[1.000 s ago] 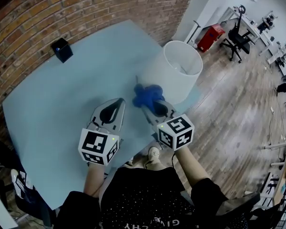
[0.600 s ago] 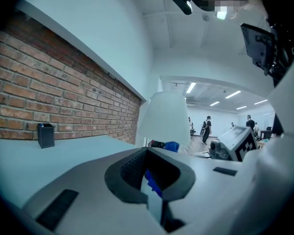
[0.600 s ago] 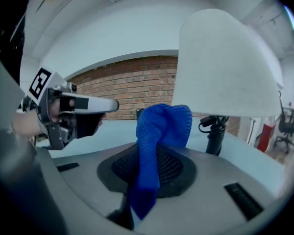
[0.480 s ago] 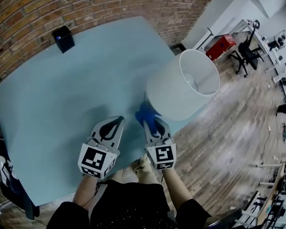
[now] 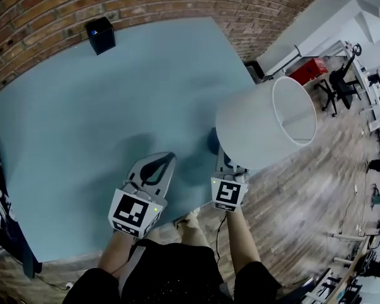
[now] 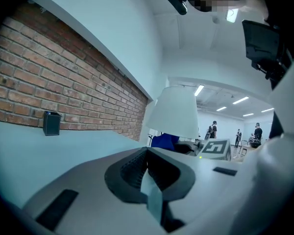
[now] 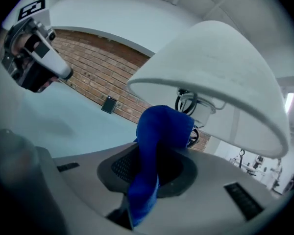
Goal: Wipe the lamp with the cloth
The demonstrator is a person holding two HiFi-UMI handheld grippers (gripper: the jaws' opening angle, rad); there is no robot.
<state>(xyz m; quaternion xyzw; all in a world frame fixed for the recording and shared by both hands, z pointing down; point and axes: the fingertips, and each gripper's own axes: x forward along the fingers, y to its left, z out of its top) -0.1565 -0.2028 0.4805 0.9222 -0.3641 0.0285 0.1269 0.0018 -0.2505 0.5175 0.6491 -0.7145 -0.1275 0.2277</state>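
The lamp's white shade (image 5: pixel 256 128) stands at the table's right front corner. My right gripper (image 5: pixel 223 160) is shut on the blue cloth (image 5: pixel 213 142), whose top is pushed up against the shade's lower edge and mostly hidden behind it. In the right gripper view the cloth (image 7: pixel 159 131) rises from the jaws to just under the shade (image 7: pixel 210 77), near the bulb socket (image 7: pixel 188 104). My left gripper (image 5: pixel 166 159) lies low over the table to the left, shut on nothing. The left gripper view shows the shade (image 6: pixel 172 112) and cloth (image 6: pixel 164 141) ahead.
The light blue table (image 5: pixel 114 106) stands against a brick wall (image 5: pixel 177 5). A small black box (image 5: pixel 100 34) sits at its far edge. The table's front edge runs just under both grippers, with wooden floor (image 5: pixel 316 201) to the right. People stand far off (image 6: pixel 213 129).
My right gripper has carried the cloth further right and in under the shade's rim, so less cloth shows. The left gripper has stayed about where it was.
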